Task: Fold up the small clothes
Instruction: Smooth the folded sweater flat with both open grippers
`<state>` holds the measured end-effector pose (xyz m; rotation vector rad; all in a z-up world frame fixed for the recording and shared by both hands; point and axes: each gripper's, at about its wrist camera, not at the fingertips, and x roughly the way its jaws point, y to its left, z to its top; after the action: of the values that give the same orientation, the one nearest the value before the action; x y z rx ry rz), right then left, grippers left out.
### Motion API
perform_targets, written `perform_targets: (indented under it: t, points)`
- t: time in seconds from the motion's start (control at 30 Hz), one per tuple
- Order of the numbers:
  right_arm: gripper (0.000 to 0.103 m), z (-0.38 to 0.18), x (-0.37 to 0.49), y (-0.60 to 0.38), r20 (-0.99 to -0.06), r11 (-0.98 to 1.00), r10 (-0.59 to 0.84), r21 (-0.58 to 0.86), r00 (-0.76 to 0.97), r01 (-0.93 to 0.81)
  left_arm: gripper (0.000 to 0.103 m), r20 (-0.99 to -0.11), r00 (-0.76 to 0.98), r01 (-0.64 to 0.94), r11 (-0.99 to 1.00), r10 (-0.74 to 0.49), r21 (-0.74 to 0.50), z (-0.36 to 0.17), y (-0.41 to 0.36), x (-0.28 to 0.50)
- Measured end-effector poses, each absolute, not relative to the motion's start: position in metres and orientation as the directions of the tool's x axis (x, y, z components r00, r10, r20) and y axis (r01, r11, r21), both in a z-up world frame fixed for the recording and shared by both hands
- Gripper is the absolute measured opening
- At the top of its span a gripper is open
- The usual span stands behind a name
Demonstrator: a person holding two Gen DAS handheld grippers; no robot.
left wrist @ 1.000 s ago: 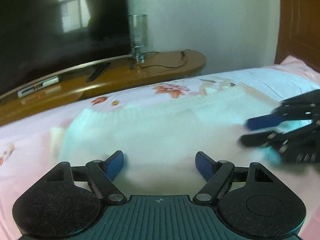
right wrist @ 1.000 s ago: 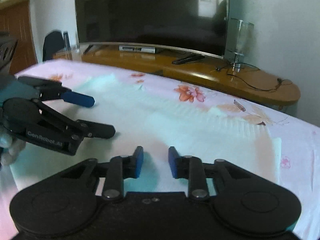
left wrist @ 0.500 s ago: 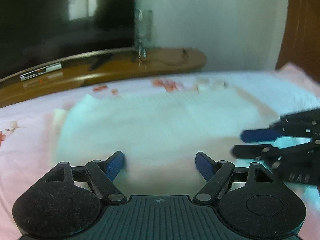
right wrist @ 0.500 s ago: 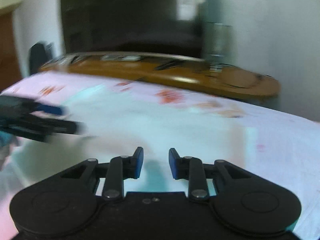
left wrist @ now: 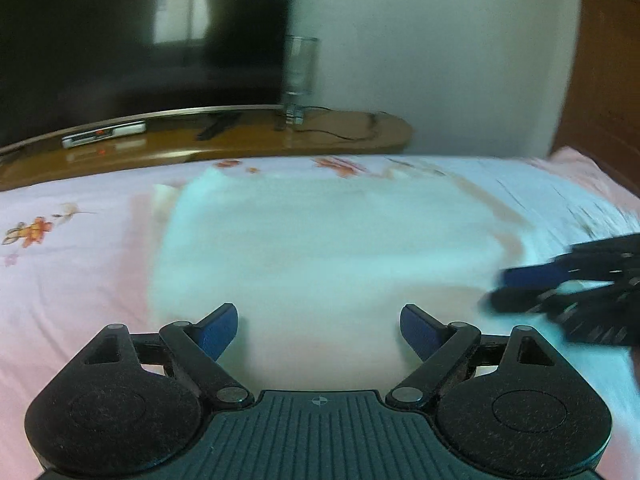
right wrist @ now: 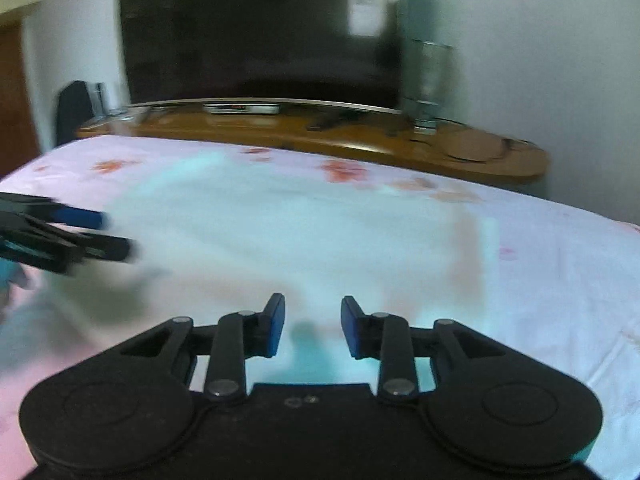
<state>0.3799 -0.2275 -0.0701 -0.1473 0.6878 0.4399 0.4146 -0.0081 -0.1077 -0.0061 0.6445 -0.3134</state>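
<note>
Garment (left wrist: 320, 248), pale and knitted, lay flat on the pink floral bedsheet (left wrist: 72, 280). Left gripper (left wrist: 318, 326) hovered over its near edge, jaws opening wide, nothing between them. Right gripper (right wrist: 312, 326) stood narrow, jaws parting, empty. Beyond the bed: wooden TV stand (left wrist: 240, 140), dark television (right wrist: 260, 32), clear glass (left wrist: 300, 76), empty.

Home bedroom: floral bedsheet (left wrist: 72, 272), television (right wrist: 256, 32) on wooden console (right wrist: 480, 156).
</note>
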Motion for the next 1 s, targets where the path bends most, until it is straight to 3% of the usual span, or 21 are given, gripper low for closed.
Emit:
perform_targets:
  t: [0.23,0.4,0.53,0.73,0.83,1.0]
  points:
    - [0.03,-0.09,0.346,-0.191,-0.663,0.861,0.349,-0.052,0.662,-0.506,0.088,-0.615,0.754,0.245,0.967,-0.232,-0.065,-0.127,-0.01,0.39]
    - [0.03,-0.082,0.341,-0.232,-0.671,0.902,0.269,-0.077,0.691,-0.425,0.088,-0.618,0.755,0.224,0.972,-0.22,-0.073,-0.128,0.02,0.379]
    - [0.029,-0.085,0.334,-0.296,-0.671,0.961,0.211,0.009,0.711,-0.277,0.088,-0.618,0.759,0.216,0.975,-0.205,-0.058,-0.128,0.024,0.376]
    - [0.03,-0.067,0.33,-0.29,-0.632,0.962,0.204,-0.012,0.748,-0.273,0.088,-0.606,0.769,0.195,0.977,-0.206,-0.085,-0.118,0.01,0.372]
    - [0.031,-0.083,0.336,-0.297,-0.686,0.97,0.171,-0.01,0.707,-0.243,0.088,-0.627,0.753,0.215,0.975,-0.198,-0.05,-0.129,0.007,0.37]
    - [0.031,-0.073,0.332,-0.309,-0.671,0.968,0.217,0.052,0.709,-0.248,0.088,-0.61,0.774,0.156,0.985,-0.168,-0.072,-0.115,0.014,0.37]
